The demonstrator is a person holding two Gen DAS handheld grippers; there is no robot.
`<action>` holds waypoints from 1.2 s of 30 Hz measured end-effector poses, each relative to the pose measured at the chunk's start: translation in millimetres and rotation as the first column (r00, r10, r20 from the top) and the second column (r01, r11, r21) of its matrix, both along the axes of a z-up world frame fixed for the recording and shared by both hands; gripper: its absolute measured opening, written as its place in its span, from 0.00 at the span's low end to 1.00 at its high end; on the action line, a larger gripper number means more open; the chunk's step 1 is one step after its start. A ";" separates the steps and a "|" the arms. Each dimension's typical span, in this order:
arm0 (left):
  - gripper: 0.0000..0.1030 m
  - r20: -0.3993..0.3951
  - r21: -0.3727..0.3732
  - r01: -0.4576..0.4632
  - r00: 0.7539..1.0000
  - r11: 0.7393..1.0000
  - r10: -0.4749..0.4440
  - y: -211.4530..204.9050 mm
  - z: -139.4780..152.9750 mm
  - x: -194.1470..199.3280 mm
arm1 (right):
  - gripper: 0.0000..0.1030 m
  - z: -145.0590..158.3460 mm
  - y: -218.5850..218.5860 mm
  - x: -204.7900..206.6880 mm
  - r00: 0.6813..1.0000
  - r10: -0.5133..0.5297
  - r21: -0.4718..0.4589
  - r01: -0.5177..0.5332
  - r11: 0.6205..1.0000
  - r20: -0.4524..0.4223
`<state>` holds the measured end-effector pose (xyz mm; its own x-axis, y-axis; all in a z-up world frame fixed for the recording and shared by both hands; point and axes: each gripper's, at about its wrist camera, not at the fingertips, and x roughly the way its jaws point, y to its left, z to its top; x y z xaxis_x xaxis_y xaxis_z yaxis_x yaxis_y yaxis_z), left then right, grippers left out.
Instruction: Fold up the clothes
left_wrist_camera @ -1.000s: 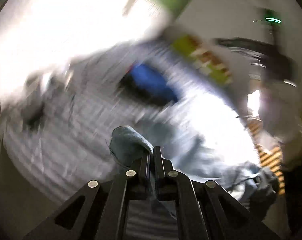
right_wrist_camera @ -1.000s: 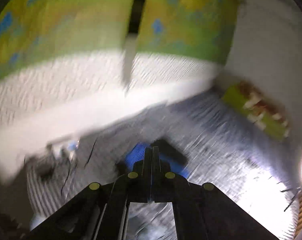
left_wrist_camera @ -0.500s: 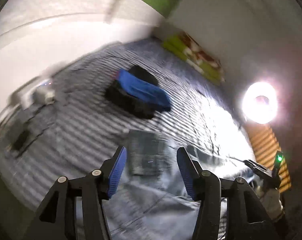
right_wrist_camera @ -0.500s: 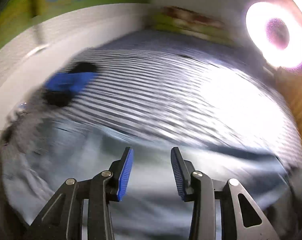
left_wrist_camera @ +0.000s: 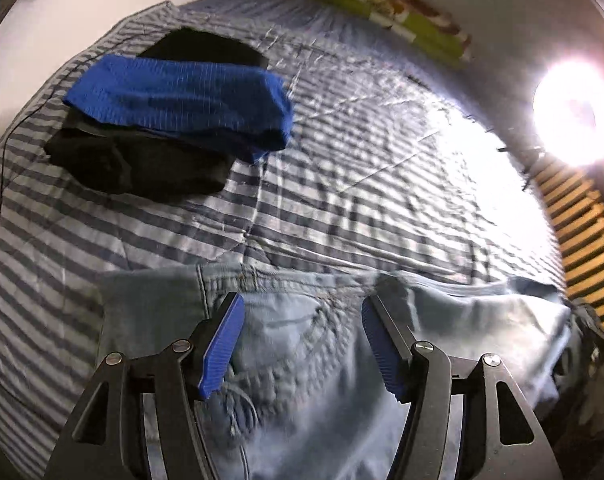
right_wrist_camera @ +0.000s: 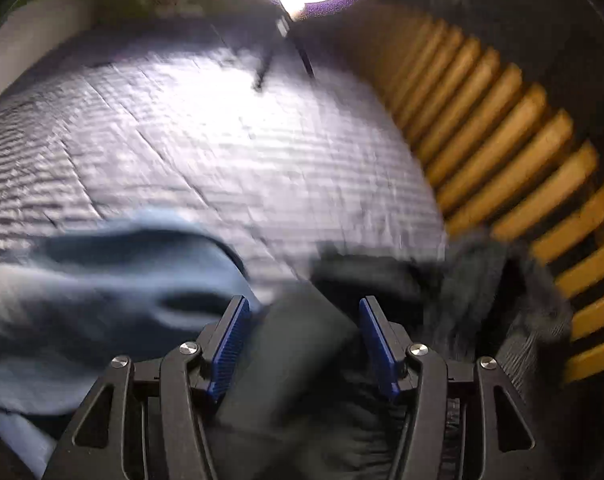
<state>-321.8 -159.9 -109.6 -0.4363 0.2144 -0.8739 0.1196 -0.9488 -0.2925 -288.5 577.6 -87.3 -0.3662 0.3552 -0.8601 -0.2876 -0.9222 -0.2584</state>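
**Both tongs spread, reaching for the next garment**

Left gripper (left_wrist_camera: 302,344) hangs over a pair of light blue jeans (left_wrist_camera: 302,360) lying flat on the striped bedspread (left_wrist_camera: 341,184), waistband and pocket area right under it. Its jaws have just been opening; blue pads (left_wrist_camera: 222,344) stand apart w/ nothing pinched, denim only below them. Further up the bed sits a stack of finished pieces: a folded blue ribbed garment (left_wrist_camera: 182,100) atop black clothes (left_wrist_camera: 142,160), kept well apart from the jeans so the working area is free.

Right gripper (right_wrist_camera: 300,340) also has jaws that have just been opening, nothing clamped. It points down at a dark heap of unfolded clothes (right_wrist_camera: 321,380) near the bed edge, beside the wooden slats (right_wrist_camera: 521,168); one jeans leg (right_wrist_camera: 102,300) lies to its left. View is motion-blurred, so prob. a dark grey garment, can't say which kind.

Ring light (left_wrist_camera: 573,116) glares across the sheet.

Judgement: jeans spread for folding, the fold itself not begun
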 end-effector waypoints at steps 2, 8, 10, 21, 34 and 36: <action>0.63 0.016 -0.027 -0.023 1.000 0.999 0.023 -5.9 -12.8 -6.5 | 0.51 -6.5 15.9 23.3 1.000 -0.010 -0.030 0.010 0.999 0.028; 0.63 0.028 -0.064 -0.073 0.997 0.995 0.075 -27.5 -33.1 -10.0 | 0.51 -32.7 61.9 116.1 0.992 -0.094 -0.071 0.100 0.992 0.083; 0.63 0.019 -0.049 -0.082 0.996 0.995 0.083 -34.7 -31.1 -6.4 | 0.51 -24.6 67.4 133.2 0.991 -0.104 -0.063 0.109 0.992 0.084; 0.77 -0.042 -0.017 -0.067 0.997 0.998 0.066 -58.8 -0.2 12.2 | 0.53 51.4 -5.6 56.8 0.985 0.145 -0.049 -0.150 0.987 -0.099; 0.87 0.077 -0.047 -0.180 0.980 0.982 0.184 -113.2 -49.5 12.3 | 0.67 -46.1 -32.2 -31.5 0.972 0.221 -0.120 -0.211 0.970 0.078; 0.91 0.108 -0.009 -0.229 0.967 0.973 0.229 -122.2 -65.4 10.8 | 0.70 -52.3 -26.3 -37.6 0.975 0.207 -0.155 -0.193 0.969 0.081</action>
